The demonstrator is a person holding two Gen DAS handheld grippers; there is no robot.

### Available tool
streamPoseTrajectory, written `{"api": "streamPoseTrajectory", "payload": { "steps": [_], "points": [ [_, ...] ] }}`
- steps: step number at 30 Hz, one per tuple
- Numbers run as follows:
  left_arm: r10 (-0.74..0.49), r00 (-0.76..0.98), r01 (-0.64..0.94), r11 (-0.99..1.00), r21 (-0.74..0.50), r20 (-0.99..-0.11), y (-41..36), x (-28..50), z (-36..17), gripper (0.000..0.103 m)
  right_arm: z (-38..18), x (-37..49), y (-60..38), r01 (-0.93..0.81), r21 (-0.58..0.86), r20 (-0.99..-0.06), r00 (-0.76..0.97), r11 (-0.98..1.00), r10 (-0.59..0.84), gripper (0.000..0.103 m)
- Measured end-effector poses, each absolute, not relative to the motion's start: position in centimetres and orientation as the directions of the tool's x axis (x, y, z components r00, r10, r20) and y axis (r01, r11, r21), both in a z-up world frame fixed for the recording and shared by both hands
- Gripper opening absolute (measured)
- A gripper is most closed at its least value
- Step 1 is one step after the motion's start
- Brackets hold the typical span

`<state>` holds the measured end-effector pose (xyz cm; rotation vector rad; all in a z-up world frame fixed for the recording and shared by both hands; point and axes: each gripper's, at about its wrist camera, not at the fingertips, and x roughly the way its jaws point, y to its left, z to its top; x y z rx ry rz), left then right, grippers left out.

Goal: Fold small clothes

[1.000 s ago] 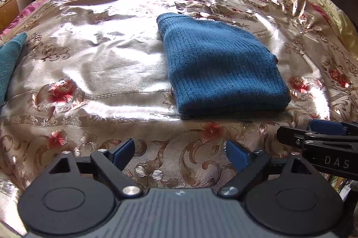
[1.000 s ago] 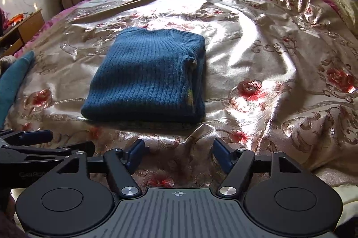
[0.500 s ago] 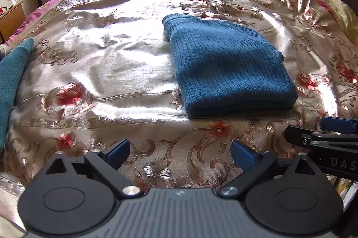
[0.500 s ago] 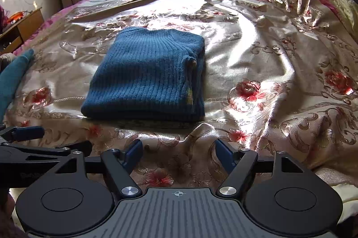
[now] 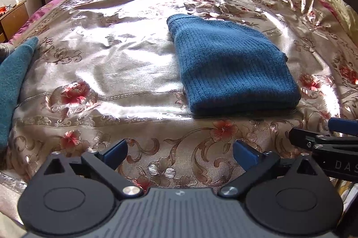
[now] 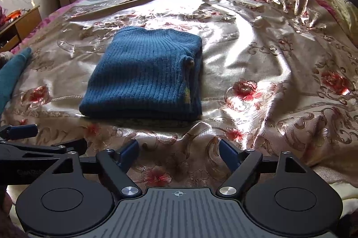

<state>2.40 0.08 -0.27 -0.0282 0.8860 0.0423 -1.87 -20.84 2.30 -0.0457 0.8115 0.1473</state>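
Your left gripper [image 5: 180, 154] and right gripper [image 6: 179, 153] have drawn back slightly from the blue sweater [image 6: 145, 77], both open and empty. It lies folded on the bed [image 6: 257, 54], so this piece looks finished.

Occlusions and frame cut-offs, both wrist views.

Teal cloth [image 5: 13, 83] at the bed's left edge: only one corner in frame, rest cut by picture edge; garment type cannot be told. Blue sweater [image 6: 145, 77]: under-layers hidden by the top fold; small tag at its right edge too small to read. Right gripper [image 5: 324, 137] enters the left wrist view partly, lettering cut off at "DAS". Wooden cabinet [image 6: 20, 25] beyond the bed's left edge: contents blurred. Items past the bed's far edge indistinct.
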Motion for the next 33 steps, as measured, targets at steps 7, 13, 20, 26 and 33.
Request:
{"api": "streamPoseTrajectory", "payload": {
  "steps": [7, 13, 20, 26, 33],
  "points": [
    [0.022, 0.627, -0.06, 0.998, -0.021, -0.779, 0.39, 2.45, -0.29, 0.103, 2.25, -1.86, -20.77, -0.147, 0.011, -0.727, 0.678, 0.989, 0.108, 0.083],
    [0.024, 0.62, -0.053, 0.999, -0.011, -0.784, 0.13, 2.4, -0.28, 0.103, 2.21, -1.85, -20.83, -0.143, 0.01, -0.728, 0.677, 0.99, 0.105, 0.084],
    [0.033, 0.601, -0.053, 0.999, 0.001, -0.799, 0.05, 2.58, -0.42, 0.103, 2.16, -1.83, -20.84, -0.144, 0.004, -0.733, 0.673, 0.99, 0.101, 0.086],
    [0.03, 0.602, -0.055, 0.998, -0.004, -0.798, 0.06, 2.55, -0.3, 0.103, 2.1, -1.82, -20.76, -0.143, -0.001, -0.736, 0.67, 0.99, 0.096, 0.086],
    [0.024, 0.594, -0.06, 0.998, -0.015, -0.804, 0.23, 2.56, -0.31, 0.103, 2.13, -1.87, -20.7, -0.143, -0.004, -0.738, 0.669, 0.99, 0.093, 0.087]
  ]
}}
